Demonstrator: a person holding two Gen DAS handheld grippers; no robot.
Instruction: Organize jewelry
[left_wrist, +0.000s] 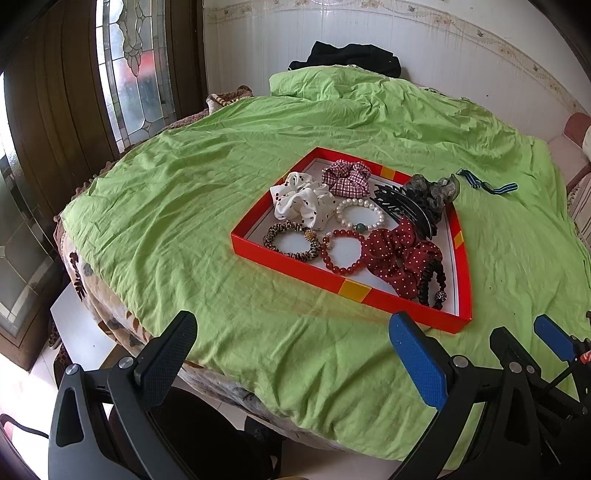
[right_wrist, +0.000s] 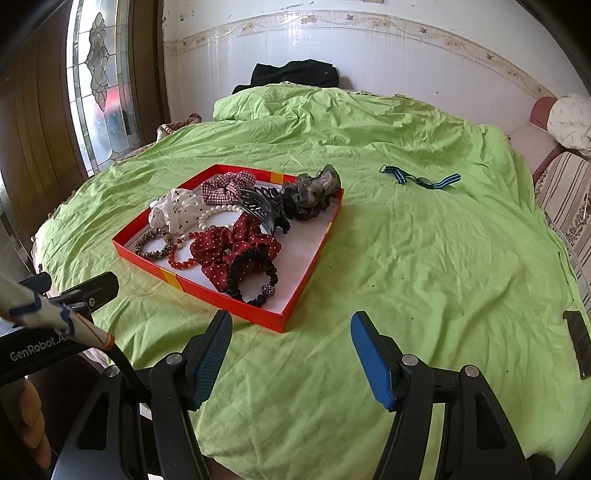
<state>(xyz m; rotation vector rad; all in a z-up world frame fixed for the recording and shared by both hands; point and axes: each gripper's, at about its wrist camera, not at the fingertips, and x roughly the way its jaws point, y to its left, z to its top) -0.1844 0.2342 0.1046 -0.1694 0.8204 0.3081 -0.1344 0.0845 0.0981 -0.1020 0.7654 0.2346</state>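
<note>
Jewelry lies in a red tray (left_wrist: 280, 258) on the green cloth (left_wrist: 184, 206): scrunchies, a claw clip (right_wrist: 258, 208), bead bracelets (one pearl (left_wrist: 360, 214)). A striped strap (right_wrist: 421, 180) lies apart on the cloth. Left gripper (left_wrist: 295, 354) and right gripper (right_wrist: 291, 350) hover with jaws wide, holding nothing.

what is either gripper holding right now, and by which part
Nothing. The left gripper and the right gripper are both open and empty above the green cloth.
</note>
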